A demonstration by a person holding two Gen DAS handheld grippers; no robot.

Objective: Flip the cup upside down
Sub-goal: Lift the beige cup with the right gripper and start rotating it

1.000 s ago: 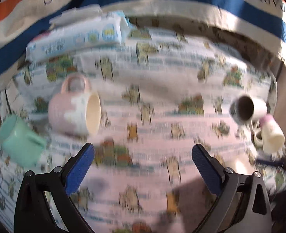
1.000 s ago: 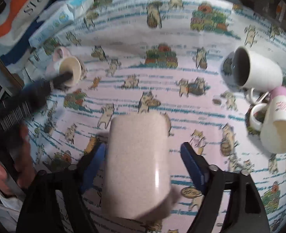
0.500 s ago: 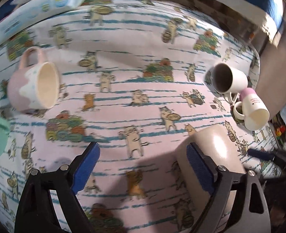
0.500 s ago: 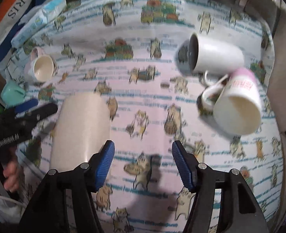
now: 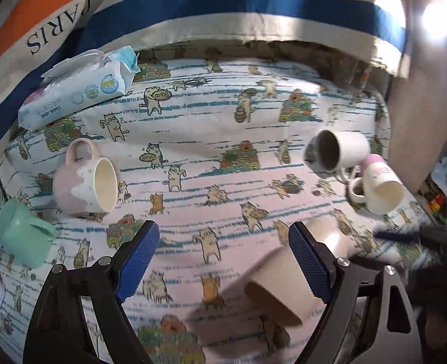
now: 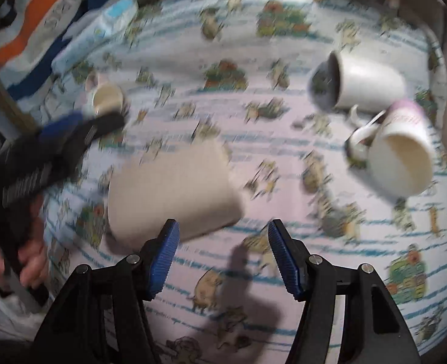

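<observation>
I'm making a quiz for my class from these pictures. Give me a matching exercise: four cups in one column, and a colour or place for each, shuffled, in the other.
Things:
1. beige cup
2. green cup
3. pink and white mug
4. white mug

Descriptions:
A. mint coloured, at the cloth's left edge
B. dark inside, lying on its side
C. nearest the tongs
D. handle pointing up

Pairs: 1-C, 2-A, 3-D, 4-B

a beige cup (image 6: 175, 191) lies on a pink-and-white cloth (image 5: 223, 182) printed with cartoon cats and teal stripes; far left, a pink-and-white mug (image 5: 84, 182) and a mint-green cup (image 5: 23, 236).
</observation>
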